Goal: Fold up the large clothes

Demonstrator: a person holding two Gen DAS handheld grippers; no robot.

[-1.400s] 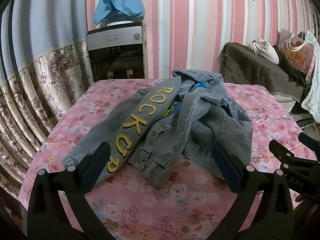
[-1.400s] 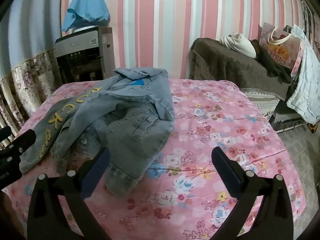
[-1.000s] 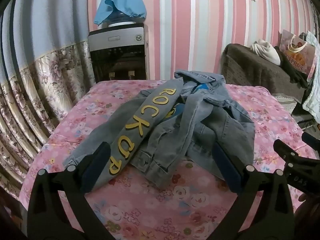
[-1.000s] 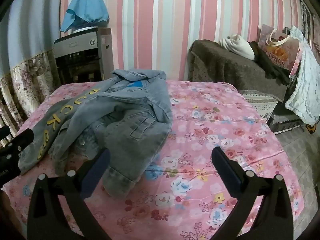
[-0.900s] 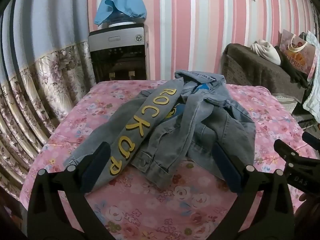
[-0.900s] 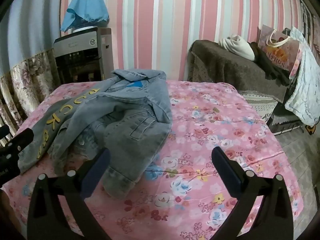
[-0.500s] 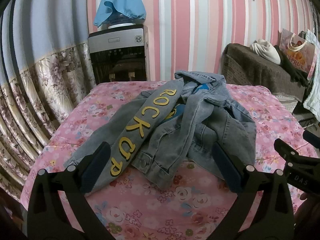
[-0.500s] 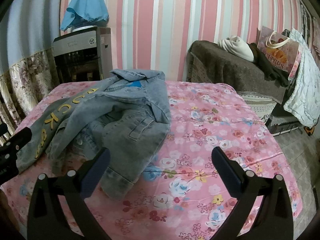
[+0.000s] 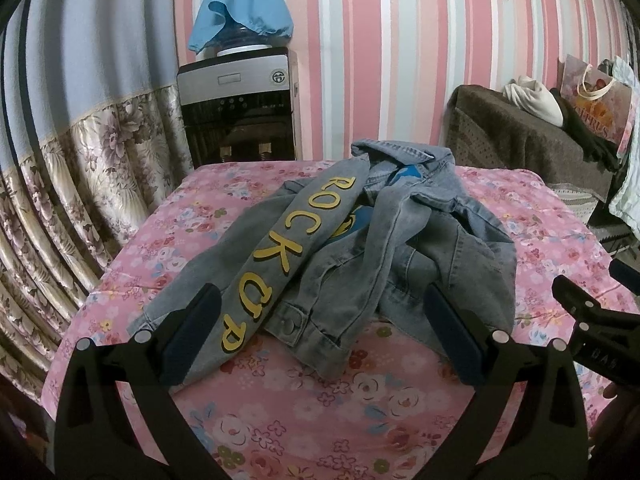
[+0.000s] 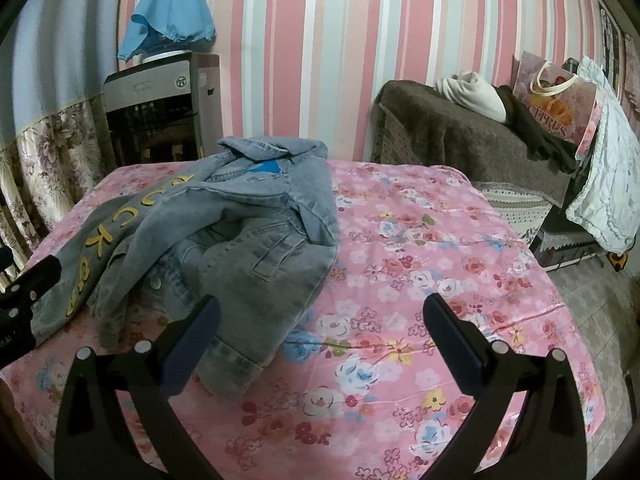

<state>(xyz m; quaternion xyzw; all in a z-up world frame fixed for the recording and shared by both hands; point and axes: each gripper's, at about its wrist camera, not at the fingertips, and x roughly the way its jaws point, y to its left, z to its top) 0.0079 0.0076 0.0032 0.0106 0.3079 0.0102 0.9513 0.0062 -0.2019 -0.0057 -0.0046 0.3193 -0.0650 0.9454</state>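
Jacket [image 9: 360, 264]: left wrist view, lay crumpled on the pink floral desk [image 9: 280, 420], collar away, lettered sleeve [image 9: 280, 256] running toward the camera.
Left tongs [image 9: 320, 336]: spread, empty.
Jacket [image 10: 240, 248]: right wrist view, on desk's left half.
Right tongs [image 10: 320, 340]: spread, empty.

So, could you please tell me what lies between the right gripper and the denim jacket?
Nothing but bare floral tablecloth. In the right wrist view the open right gripper hovers short of the denim jacket, whose near hem shows beside its left finger.
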